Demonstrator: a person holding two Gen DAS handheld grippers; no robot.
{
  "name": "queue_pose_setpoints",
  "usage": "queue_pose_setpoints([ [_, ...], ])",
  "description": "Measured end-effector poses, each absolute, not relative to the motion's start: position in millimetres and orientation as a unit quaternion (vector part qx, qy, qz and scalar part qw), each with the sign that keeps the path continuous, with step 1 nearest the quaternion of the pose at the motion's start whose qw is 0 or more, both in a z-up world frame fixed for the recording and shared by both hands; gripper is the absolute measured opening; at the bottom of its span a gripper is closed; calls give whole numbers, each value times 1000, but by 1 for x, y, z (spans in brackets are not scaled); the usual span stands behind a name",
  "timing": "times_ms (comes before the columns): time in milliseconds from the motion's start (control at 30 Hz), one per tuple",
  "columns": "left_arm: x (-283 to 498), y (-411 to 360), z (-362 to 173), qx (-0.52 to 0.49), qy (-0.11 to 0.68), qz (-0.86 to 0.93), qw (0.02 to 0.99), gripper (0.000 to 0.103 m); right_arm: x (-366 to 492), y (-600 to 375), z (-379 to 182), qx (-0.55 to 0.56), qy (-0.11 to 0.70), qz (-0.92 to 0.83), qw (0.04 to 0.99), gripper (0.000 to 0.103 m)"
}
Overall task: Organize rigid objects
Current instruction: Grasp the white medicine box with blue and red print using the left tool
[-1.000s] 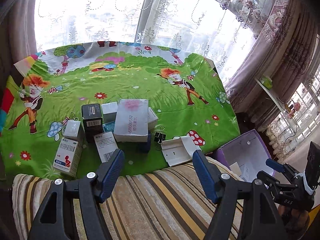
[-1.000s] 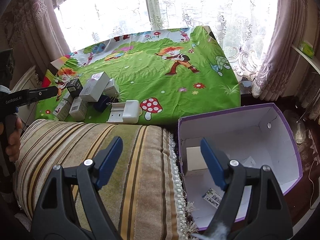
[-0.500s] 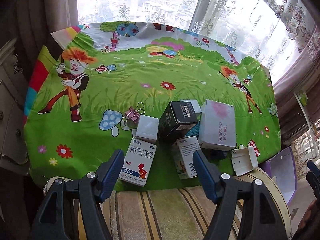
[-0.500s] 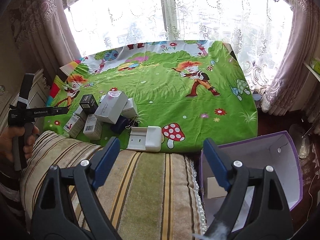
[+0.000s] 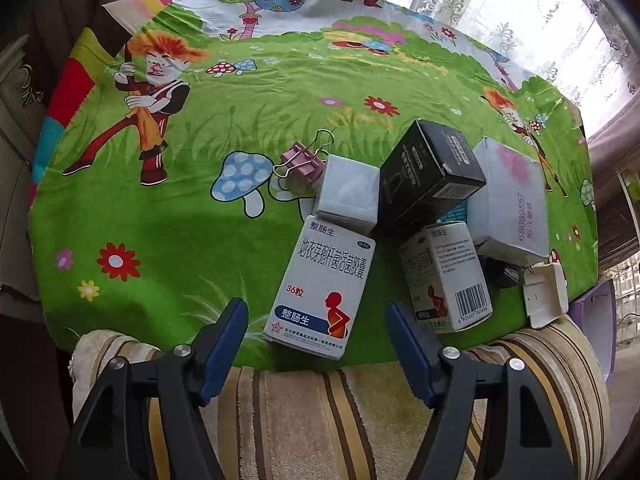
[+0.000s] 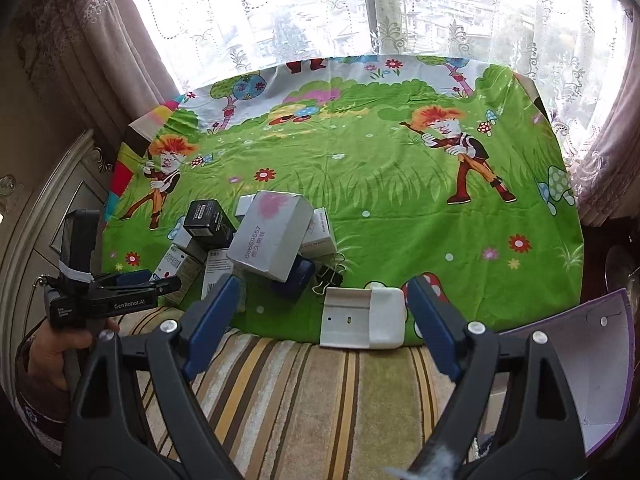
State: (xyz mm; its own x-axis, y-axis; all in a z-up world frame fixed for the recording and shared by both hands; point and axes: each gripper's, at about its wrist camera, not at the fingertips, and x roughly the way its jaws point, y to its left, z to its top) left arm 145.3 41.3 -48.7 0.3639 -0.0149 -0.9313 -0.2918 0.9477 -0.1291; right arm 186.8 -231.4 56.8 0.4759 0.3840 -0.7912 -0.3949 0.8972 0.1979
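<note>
The left gripper (image 5: 316, 316) hovers level, fingers apart, before the medicine box (image 5: 320, 288) at the table's near edge. The right gripper (image 6: 320, 300) hovers likewise, fingers apart, facing the white plastic case (image 6: 362, 318).

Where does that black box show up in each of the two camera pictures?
Left wrist view: the black box sits right of centre, tilted, between a small white box and the large white box with a pink stain.
Right wrist view: the black box is at left of centre, in the pile's far left part.
Shared landmark: the large white pink-stained box beside it.
</note>
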Motion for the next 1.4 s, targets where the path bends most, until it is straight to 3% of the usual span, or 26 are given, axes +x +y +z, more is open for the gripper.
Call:
queue_pose_setpoints([
  [133,148,42,-58,-141,568,79,807,68,200,-209,42,9,486,222,845,88],
  [300,149,39,-64,-134,575,77,803,46,206,-176,27,-9,503,213,838,88],
  [733,116,54,-33,-174,480,95,854,43,215,-126,-1,-42,501,167,848,88],
  [1400,115,63,-37,-210,467,75,856,43,222,-79,-21,-140,484,117,856,88],
])
